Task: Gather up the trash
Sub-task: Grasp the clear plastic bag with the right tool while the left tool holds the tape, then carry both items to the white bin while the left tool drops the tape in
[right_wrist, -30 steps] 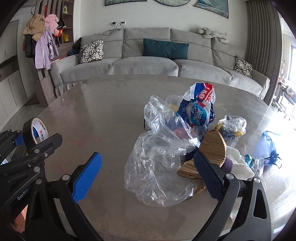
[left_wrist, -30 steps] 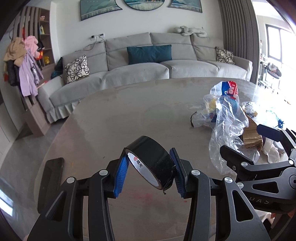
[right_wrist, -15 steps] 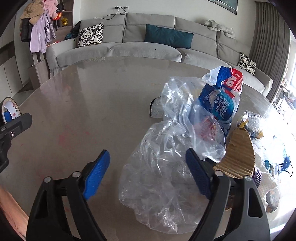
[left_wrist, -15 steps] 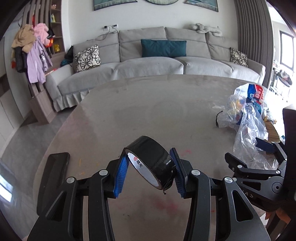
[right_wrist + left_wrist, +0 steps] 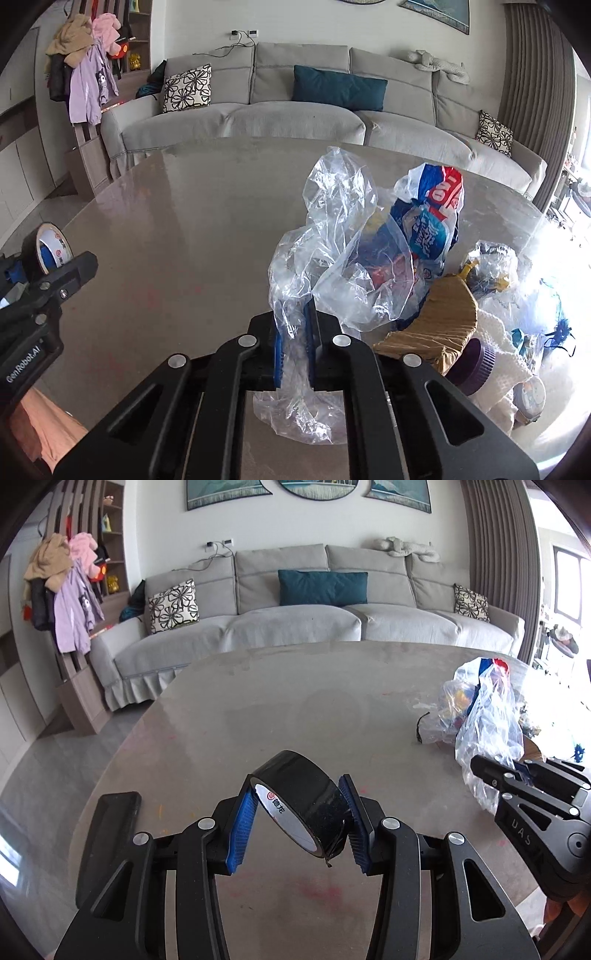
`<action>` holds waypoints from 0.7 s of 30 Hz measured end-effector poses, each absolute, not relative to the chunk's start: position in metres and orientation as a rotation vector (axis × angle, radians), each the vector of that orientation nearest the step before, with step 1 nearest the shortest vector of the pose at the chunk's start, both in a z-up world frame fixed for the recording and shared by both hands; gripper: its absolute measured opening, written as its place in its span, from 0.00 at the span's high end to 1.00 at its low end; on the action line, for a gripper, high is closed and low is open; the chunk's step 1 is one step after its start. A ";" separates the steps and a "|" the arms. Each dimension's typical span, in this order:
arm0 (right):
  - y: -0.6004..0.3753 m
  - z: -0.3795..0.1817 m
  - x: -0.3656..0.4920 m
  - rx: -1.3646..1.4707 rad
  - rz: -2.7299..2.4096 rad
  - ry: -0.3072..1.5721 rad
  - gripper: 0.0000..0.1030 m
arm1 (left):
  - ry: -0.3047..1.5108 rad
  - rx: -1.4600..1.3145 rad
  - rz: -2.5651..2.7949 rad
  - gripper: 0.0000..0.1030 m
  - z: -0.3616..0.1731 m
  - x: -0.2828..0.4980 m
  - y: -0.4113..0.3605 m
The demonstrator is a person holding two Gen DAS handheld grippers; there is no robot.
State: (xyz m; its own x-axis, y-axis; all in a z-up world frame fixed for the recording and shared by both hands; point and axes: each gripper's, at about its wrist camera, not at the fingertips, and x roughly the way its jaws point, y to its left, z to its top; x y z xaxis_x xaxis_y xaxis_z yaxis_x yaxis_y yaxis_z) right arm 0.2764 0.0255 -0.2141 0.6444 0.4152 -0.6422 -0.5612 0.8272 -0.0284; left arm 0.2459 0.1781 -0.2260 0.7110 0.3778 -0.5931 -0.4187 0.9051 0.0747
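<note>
My left gripper [image 5: 297, 821] is shut on a roll of black tape [image 5: 301, 806] and holds it above the near part of the round table [image 5: 295, 701]. The tape also shows at the left of the right wrist view [image 5: 44, 251]. My right gripper [image 5: 294, 345] is shut on a clear plastic bag [image 5: 332, 236], whose crumpled top rises above the blue pads [image 5: 279, 354]. In the left wrist view the bag [image 5: 487, 731] hangs at the right, with the right gripper's black body [image 5: 532, 805] under it.
A trash pile lies at the table's right: a blue and red wrapper [image 5: 432, 218], a brown cardboard piece [image 5: 439, 321], a purple-lidded jar [image 5: 476, 363], white cloth [image 5: 506, 373]. A black phone [image 5: 110, 827] lies at the table's left edge. A grey sofa [image 5: 295, 620] stands behind.
My right gripper has closed on the clear plastic bag and lifted its top upright. My left gripper still holds the tape; its view has swung left, away from the pile.
</note>
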 end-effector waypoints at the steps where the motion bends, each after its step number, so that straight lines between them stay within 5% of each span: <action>1: 0.025 -0.205 0.275 -0.221 0.569 0.650 0.90 | 0.637 -0.066 0.440 0.55 -0.224 0.245 0.177; 12: -0.018 -0.107 0.260 -0.035 0.645 0.532 0.90 | 0.562 -0.084 0.419 0.55 -0.194 0.226 0.168; 21: -0.055 -0.083 0.191 -0.110 0.552 0.422 0.90 | 0.512 -0.064 0.308 0.55 -0.166 0.201 0.124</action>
State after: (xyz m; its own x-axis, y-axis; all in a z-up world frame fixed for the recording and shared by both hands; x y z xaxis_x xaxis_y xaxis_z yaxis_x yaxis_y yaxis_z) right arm 0.1914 -0.0548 -0.0825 0.7686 0.4852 -0.4170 -0.5298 0.8481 0.0103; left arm 0.2013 0.1243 -0.1660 0.8266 0.2739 -0.4916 -0.3055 0.9521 0.0168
